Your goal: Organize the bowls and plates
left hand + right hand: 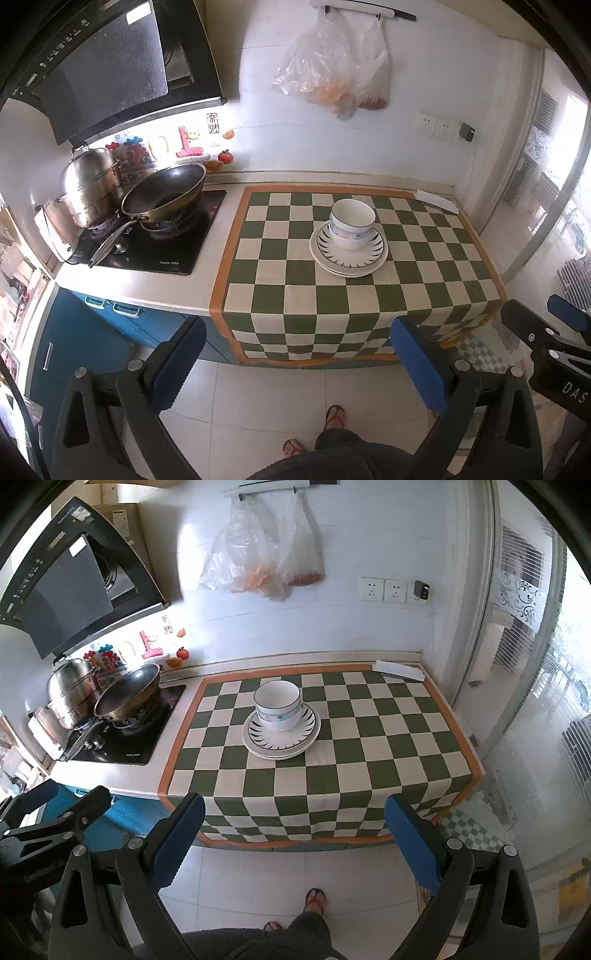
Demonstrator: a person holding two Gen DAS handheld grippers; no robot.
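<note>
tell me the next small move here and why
Probably bring the right gripper forward over the counter toward the stacked bowls. Both grippers are open, empty and held back in front of the checkered cloth, the left gripper too. The bowls sit nested on the stacked plates, so they likely have to come off first if anything is to be sorted.

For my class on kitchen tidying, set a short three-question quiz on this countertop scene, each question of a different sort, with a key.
1. True or false: the bowls sit nested on the stack of plates.
2. Which cookware stands nearest the checkered cloth? A. wok B. steamer pot
3. Fill in: both the left gripper and the right gripper are ____ and hold nothing.

Key: 1 true; 2 A; 3 open.
</note>
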